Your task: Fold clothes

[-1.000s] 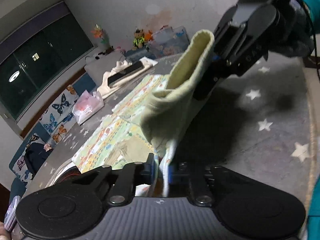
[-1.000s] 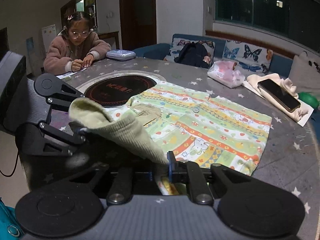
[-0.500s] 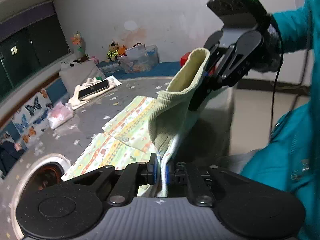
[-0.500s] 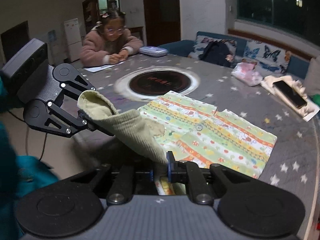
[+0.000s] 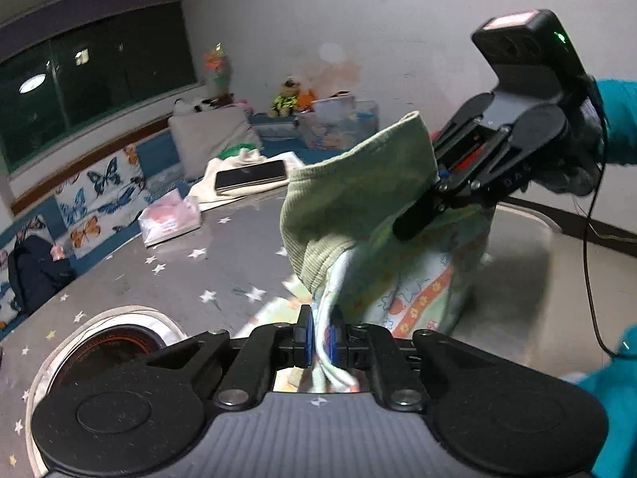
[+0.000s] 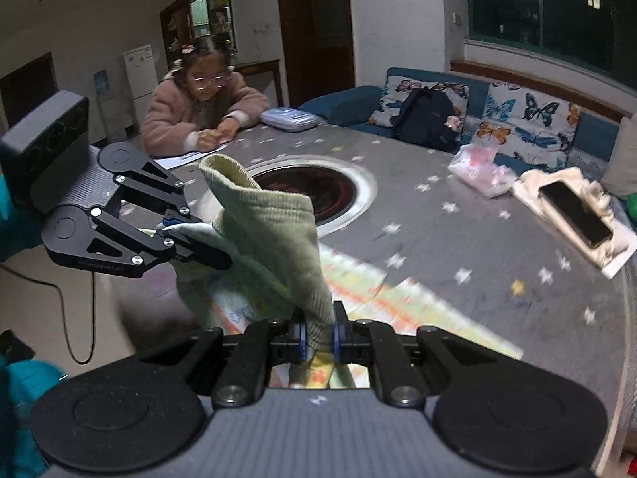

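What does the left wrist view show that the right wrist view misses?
Left only: the stuffed toys by the far wall. Right only: a seated person writing, and a doorway. Both: the green garment lifted between the shut left gripper and right gripper, the phone, and the star-print table.

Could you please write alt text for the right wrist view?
Two black two-finger grippers, right gripper and left gripper, hold a pale green ribbed-collar patterned garment lifted above a grey star-print table; a person in a pink fleece top sits beyond.
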`<state>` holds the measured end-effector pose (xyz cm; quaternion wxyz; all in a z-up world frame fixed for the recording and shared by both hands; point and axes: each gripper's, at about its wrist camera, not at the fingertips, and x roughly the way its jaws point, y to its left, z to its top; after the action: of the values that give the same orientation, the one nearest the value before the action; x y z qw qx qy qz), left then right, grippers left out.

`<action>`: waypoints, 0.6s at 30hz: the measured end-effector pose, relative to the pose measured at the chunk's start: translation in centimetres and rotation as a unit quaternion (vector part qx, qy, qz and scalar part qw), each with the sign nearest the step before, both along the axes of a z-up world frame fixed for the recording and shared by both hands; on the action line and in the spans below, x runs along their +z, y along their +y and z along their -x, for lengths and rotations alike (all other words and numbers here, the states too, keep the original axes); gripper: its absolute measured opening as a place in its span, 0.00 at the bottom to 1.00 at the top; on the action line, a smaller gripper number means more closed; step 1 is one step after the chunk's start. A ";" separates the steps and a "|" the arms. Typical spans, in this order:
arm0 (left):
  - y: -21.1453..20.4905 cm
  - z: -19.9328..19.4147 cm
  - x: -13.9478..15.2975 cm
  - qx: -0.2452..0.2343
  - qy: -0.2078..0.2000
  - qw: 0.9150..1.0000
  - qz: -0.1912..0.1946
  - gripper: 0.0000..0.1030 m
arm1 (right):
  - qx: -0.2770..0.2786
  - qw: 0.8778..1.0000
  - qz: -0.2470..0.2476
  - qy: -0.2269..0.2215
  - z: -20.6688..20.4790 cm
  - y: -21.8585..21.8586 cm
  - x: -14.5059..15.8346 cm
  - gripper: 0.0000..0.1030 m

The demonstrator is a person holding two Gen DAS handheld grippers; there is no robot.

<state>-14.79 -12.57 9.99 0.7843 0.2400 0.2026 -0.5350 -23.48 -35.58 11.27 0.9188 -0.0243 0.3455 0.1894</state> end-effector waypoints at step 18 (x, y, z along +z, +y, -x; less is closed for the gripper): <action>-4.4 -12.0 -7.3 0.152 0.109 0.982 -0.032 0.36 | -0.123 0.992 0.004 0.013 -10.4 -2.9 -8.6 0.26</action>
<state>-2.81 -16.95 2.73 0.8215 0.1721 0.3378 -0.4259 -13.04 -38.45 2.68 0.9305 0.0171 0.3584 0.0739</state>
